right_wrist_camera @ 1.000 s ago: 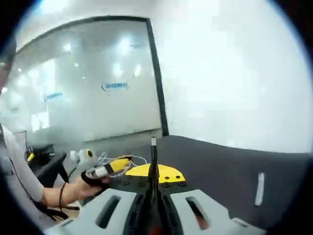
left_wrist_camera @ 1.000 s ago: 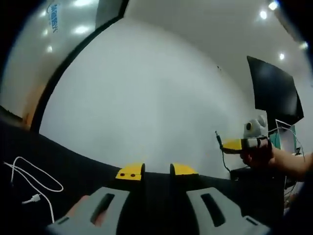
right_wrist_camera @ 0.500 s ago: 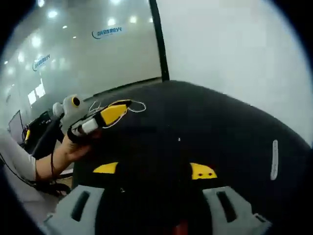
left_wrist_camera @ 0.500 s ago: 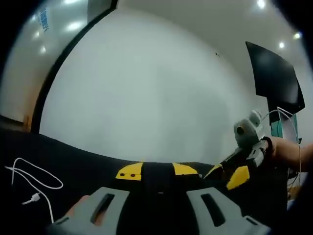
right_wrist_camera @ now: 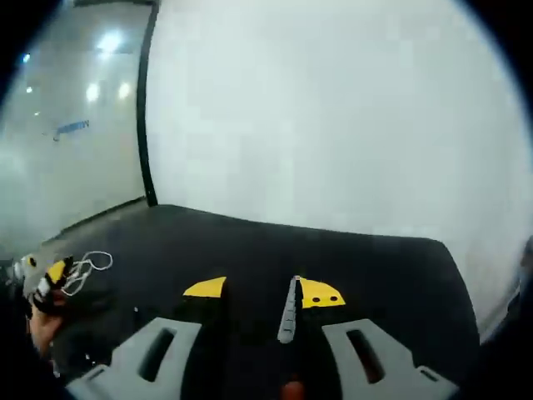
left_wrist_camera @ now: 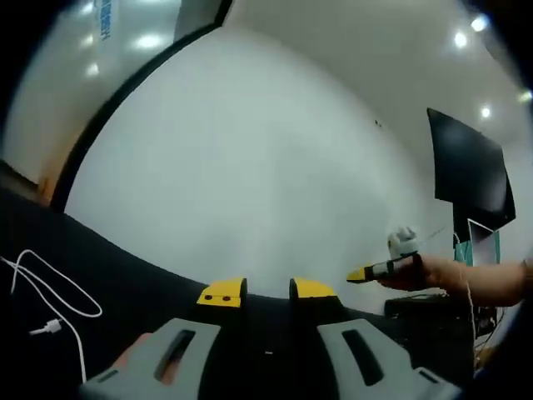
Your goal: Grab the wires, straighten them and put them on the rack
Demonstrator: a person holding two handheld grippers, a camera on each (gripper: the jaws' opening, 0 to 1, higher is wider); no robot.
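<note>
A white wire (left_wrist_camera: 50,293) lies looped on the black table (left_wrist_camera: 150,275), left of my left gripper (left_wrist_camera: 267,292). Its yellow-tipped jaws stand a narrow gap apart, and I see nothing between them. Further right, a hand holds my right gripper (left_wrist_camera: 366,272) above the table. In the right gripper view, my right gripper (right_wrist_camera: 263,292) is open. A short grey ribbed piece (right_wrist_camera: 289,310) sits between its jaws, close to the right one. I cannot tell whether that piece rests on the table (right_wrist_camera: 375,267). My left gripper (right_wrist_camera: 46,275) is at the far left beside the white wire (right_wrist_camera: 92,262).
A plain white wall (left_wrist_camera: 250,167) rises behind the table, with a glass partition (right_wrist_camera: 67,150) to one side. A dark screen (left_wrist_camera: 466,175) hangs on the wall at the right. The table's far edge (right_wrist_camera: 450,250) drops off at the right of the right gripper view.
My right gripper held a black plug upright a second ago, then opened and let it go. It now sits over the grey piece. The left gripper's jaws have not changed.
</note>
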